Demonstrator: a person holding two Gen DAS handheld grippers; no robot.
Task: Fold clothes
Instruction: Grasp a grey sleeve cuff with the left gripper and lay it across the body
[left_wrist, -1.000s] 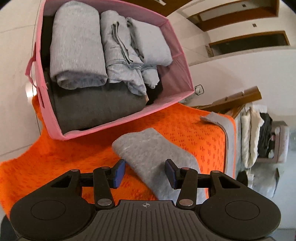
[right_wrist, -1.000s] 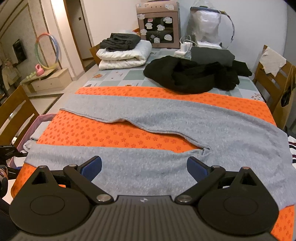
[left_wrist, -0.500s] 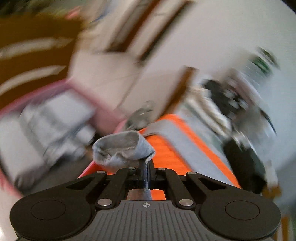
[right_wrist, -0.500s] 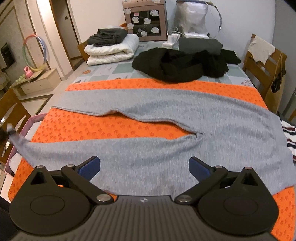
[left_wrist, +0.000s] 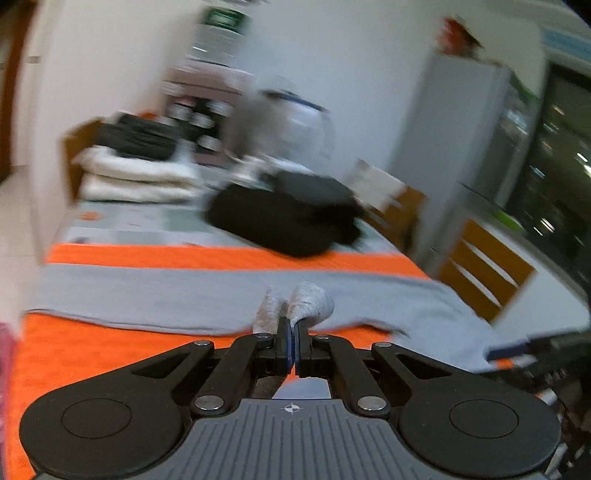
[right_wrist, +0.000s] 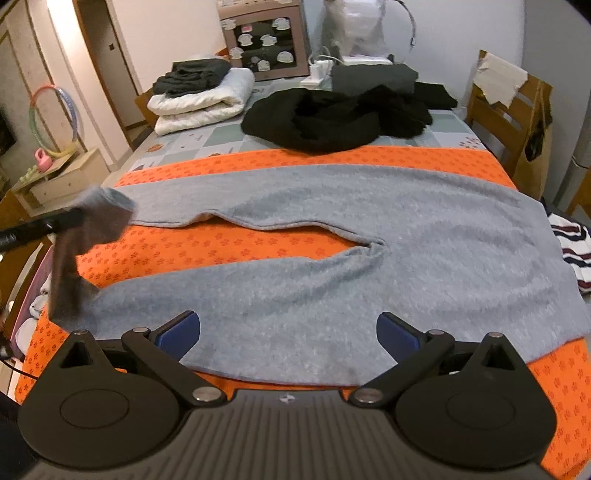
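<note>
One cuff of the grey trousers (right_wrist: 332, 236) sits pinched inside the clamped left gripper (left_wrist: 293, 332).

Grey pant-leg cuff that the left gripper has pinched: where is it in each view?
Left wrist: cuff at centre, bunched just above the shut left gripper.
Right wrist: cuff at the left edge, lifted off the orange mat, with the leg hanging down from it.
Shared landmark: black clothes pile on the far side of the table.
</note>
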